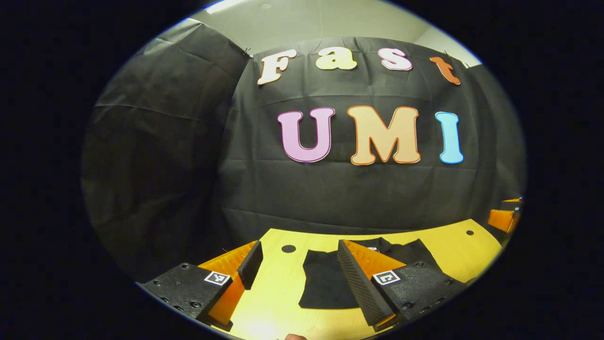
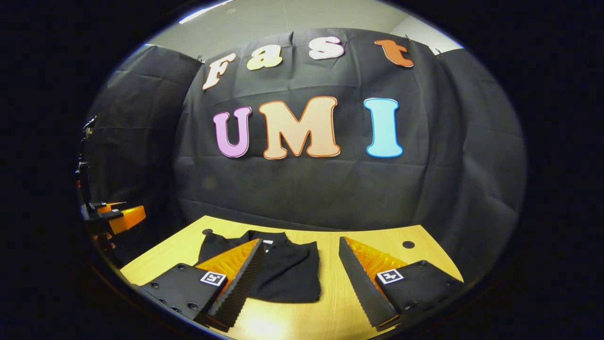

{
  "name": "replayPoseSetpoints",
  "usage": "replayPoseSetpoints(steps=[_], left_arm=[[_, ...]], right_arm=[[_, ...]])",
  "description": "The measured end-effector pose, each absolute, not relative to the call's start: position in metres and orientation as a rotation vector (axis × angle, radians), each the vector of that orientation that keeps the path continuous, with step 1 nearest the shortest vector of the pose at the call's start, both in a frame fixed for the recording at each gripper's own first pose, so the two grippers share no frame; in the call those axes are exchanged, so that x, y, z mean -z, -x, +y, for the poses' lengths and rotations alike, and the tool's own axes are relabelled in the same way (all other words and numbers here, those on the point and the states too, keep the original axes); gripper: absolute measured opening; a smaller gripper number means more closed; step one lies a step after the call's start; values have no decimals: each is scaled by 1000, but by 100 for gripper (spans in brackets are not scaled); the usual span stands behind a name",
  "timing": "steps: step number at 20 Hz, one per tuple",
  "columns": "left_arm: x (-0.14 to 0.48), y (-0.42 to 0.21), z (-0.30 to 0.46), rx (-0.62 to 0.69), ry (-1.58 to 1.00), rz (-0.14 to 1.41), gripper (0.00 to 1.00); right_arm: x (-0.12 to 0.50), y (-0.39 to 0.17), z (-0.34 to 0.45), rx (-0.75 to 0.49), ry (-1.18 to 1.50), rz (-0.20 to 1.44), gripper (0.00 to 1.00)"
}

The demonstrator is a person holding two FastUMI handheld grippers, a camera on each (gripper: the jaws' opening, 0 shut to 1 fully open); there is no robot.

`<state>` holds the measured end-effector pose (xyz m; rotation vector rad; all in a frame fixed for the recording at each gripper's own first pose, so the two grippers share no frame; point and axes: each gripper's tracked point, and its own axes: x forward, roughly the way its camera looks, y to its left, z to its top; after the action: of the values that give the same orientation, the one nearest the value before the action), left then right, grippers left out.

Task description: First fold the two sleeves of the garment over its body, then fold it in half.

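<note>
— Where the garment (image 2: 278, 271) lies, we see a dark, compact shape flat on the wooden table (image 2: 330, 302), its collar toward the booth's black wall, don't we?

— We do. In the left gripper view the garment (image 1: 325, 283) sits between and beyond our fingers.

— And our left gripper (image 1: 297, 271)?

— Its jaws are spread wide, holding nothing, above the table (image 1: 273, 293).

— Our right gripper (image 2: 299, 269)?

— Likewise parted and empty, its left finger (image 2: 238, 278) overlapping the cloth's edge in view; whether it touches, we cannot tell.
</note>
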<state>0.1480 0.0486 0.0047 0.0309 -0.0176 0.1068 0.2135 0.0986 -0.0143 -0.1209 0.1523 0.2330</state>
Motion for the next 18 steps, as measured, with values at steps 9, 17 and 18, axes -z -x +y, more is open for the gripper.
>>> replayPoseSetpoints(steps=[9, 17, 18], left_arm=[[32, -36, 6, -87, -113, 53, 94], [68, 14, -5, -116, -111, 132, 93], [69, 16, -5, -122, -106, 129, 97]], right_arm=[[53, -108, 66, -320, 63, 185, 99], [83, -60, 40, -338, 60, 219, 95], [87, -56, 38, -337, 65, 226, 98]])
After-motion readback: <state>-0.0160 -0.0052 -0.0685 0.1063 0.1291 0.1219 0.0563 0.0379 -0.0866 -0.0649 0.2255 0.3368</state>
